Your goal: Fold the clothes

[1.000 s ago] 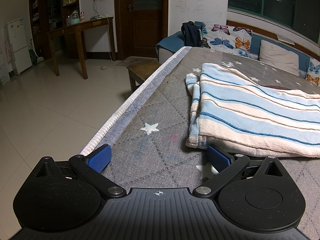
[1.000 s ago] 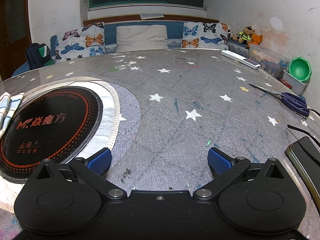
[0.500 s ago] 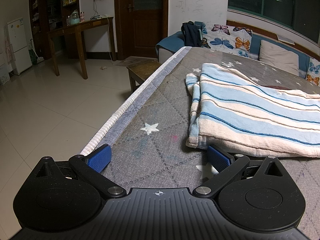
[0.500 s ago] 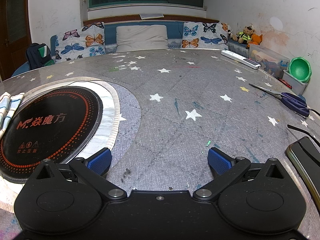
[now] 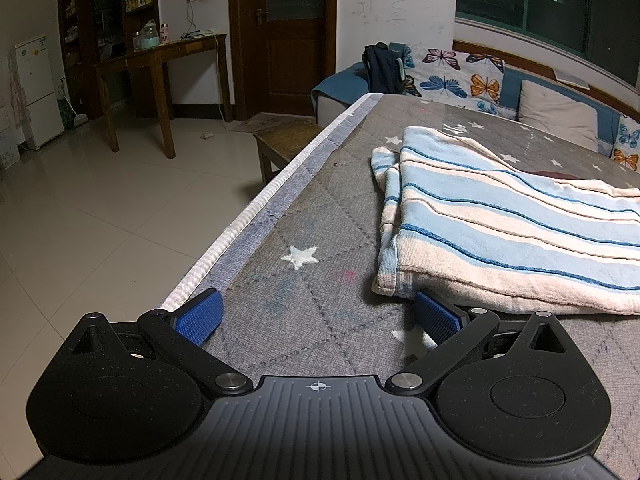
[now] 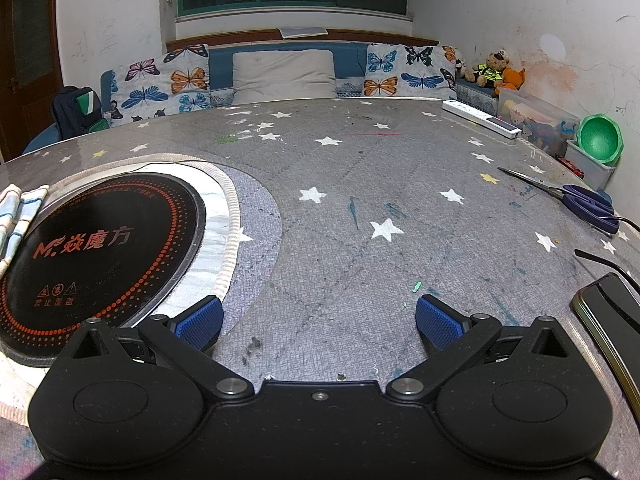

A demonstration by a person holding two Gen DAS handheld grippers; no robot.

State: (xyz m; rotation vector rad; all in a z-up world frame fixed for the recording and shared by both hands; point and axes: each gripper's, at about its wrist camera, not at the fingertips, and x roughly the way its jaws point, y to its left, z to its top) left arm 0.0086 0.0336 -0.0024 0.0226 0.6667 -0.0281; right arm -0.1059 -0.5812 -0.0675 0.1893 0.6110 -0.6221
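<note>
Two grippers rest low over a grey star-print table cover (image 6: 352, 168), and you hold both with jaws spread wide, gripping nothing. Your left gripper (image 5: 318, 316) sits near the table's edge, its right blue pad (image 5: 436, 316) just beside the near hem of the folded striped towel (image 5: 500, 232), whether touching cannot be told. The towel, banded in cream, pale blue and thin darker blue, lies in layers on the cover, well in from the white trim; in the right wrist view only its corner (image 6: 16, 216) shows, lapping the rim of the round black induction cooktop (image 6: 100, 248) set into the table. Your right gripper (image 6: 318, 320) hovers over bare cover, its left pad (image 6: 200, 320) at the cooktop's ring. Scissors (image 6: 576, 198) with blue handles and a phone (image 6: 612, 320) lie at the right edge, a white power strip (image 6: 482, 118) farther back. Beyond the table, a clear plastic storage box (image 6: 536, 120) holds small toys; a green bowl (image 6: 600, 140) stands tilted on a second bin (image 6: 588, 164), whose contents are hidden.
</note>
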